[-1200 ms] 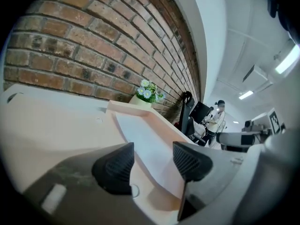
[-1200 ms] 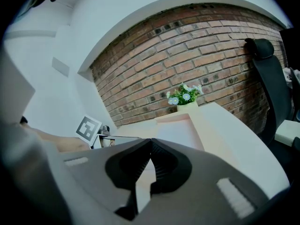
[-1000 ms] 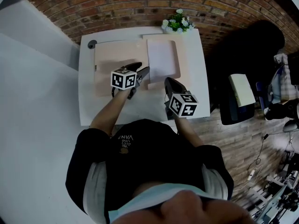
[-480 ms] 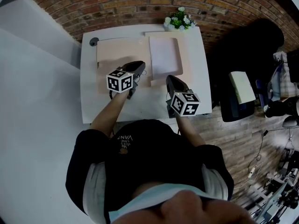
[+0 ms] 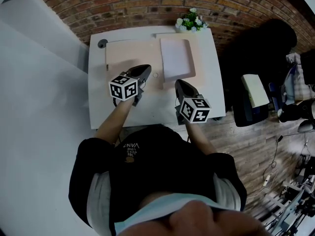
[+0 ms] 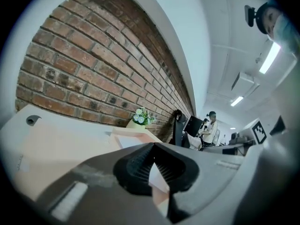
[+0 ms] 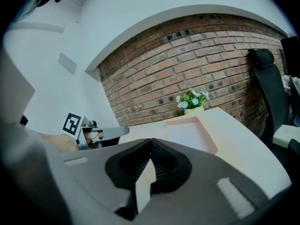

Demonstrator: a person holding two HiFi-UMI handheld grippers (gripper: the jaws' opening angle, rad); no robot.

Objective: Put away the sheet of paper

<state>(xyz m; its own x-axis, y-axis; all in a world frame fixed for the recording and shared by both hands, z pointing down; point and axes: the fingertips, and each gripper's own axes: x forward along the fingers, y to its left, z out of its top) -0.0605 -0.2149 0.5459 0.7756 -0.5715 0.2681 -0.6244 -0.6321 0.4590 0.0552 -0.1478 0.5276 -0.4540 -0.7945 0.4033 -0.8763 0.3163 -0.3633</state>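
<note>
Change: my left gripper [image 5: 146, 72] has just closed its jaws on nothing and drawn back from the pink flap [image 5: 128, 57] | my right gripper [image 5: 178, 84] is pressed together, empty | sheet of paper [image 5: 175, 58] lies in the pink tray [image 5: 192, 58], untouched | I judge it stowed.

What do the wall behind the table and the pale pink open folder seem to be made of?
Red-brown rough wall: brick, matt, with pale mortar lines between the courses.
Pale pink open folder: probably card or thin plastic, smooth and matt, with thin raised rims; I cannot tell which.
</note>
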